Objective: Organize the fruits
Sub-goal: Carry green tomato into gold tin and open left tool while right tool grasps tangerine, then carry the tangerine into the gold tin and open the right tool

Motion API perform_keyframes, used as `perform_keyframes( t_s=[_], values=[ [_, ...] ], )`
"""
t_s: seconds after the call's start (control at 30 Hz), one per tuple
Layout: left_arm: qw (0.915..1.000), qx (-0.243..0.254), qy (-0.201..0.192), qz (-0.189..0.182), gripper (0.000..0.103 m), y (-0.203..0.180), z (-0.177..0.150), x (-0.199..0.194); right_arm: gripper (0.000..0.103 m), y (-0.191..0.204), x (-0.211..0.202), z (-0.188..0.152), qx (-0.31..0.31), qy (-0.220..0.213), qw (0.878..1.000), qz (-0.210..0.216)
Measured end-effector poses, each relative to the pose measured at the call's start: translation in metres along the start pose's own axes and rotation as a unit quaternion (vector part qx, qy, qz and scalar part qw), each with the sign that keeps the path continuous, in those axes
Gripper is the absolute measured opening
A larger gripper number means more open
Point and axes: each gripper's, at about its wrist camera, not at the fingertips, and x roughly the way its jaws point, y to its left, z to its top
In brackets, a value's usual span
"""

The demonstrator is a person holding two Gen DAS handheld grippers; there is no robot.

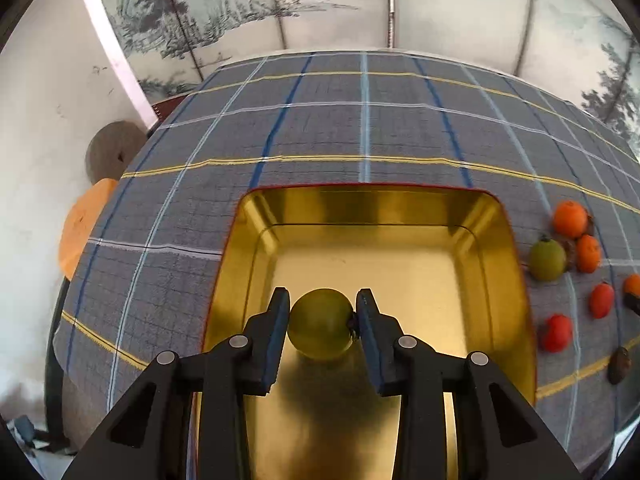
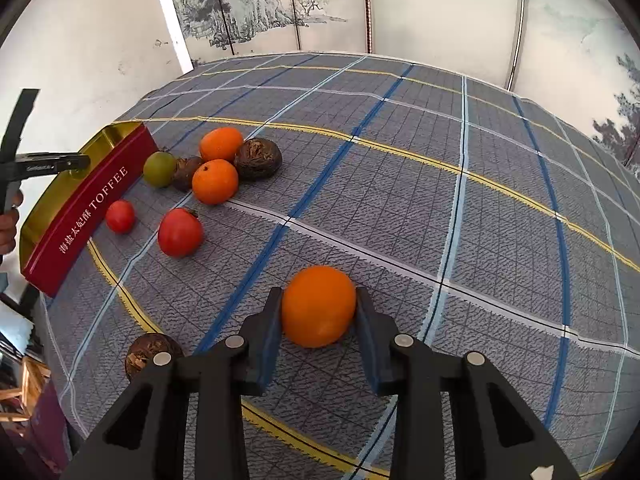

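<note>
My left gripper (image 1: pixel 322 322) is clamped on a green fruit (image 1: pixel 320 324), the blue pads pressing its two sides, and holds it above the floor of the gold tin (image 1: pixel 516 280), near the tin's close end. Whether the fruit touches the tin floor I cannot tell. In the left wrist view the rest of the fruit lies outside the tin at about three o'clock on the plaid tablecloth (image 1: pixel 360 120) — a red one (image 1: pixel 557 333) nearest, another red one (image 1: pixel 601 300) beyond it, then a second green fruit (image 1: pixel 547 259) touching two oranges (image 1: pixel 570 219).

My right gripper (image 2: pixel 318 308) is closed on an orange fruit (image 2: pixel 318 306), pads tight on both flanks, low over the cloth and well apart from the other fruit. At about eight o'clock from it, just beside the gripper's arm, sits a dark wrinkled brown fruit (image 2: pixel 144 354). Farther off at ten o'clock is a large red fruit (image 2: pixel 179 232), with a smaller red one (image 2: pixel 120 216) beside the tin's red wall (image 2: pixel 92 208) marked TOFFEE. Beyond them is the cluster — two oranges, the green fruit and two more brown fruits (image 2: pixel 258 158), touching. At nine o'clock, at the frame's edge, the left gripper's body reaches over the tin.
</note>
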Motion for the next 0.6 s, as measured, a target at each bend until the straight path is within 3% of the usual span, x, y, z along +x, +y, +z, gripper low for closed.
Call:
perform_keyframes(
  t_s=[0.07,0.1,0.2,0.4,0.6],
  values=[
    [0.9998,-0.01,-0.011,0.01,0.042,0.004,0.004,0.0,0.03,0.001,0.0,-0.001,-0.003,-0.004,1.0,-0.002],
    [0.9996,-0.015,-0.018,0.017,0.052,0.007,0.004,-0.003,0.03,0.0,-0.001,-0.001,0.001,-0.005,1.0,0.0],
    [0.9974,-0.03,-0.061,0.023,0.068,0.012,0.001,-0.019,0.029,-0.004,-0.003,-0.001,0.013,-0.006,1.0,0.003],
    [0.9931,-0.037,-0.109,0.024,0.069,0.007,-0.021,-0.059,0.029,-0.012,-0.022,-0.003,0.03,-0.022,0.999,-0.004],
    [0.986,-0.075,-0.148,0.015,0.071,0.001,-0.059,-0.099,0.029,0.008,-0.052,0.01,0.026,-0.051,0.998,0.026]
  ],
)
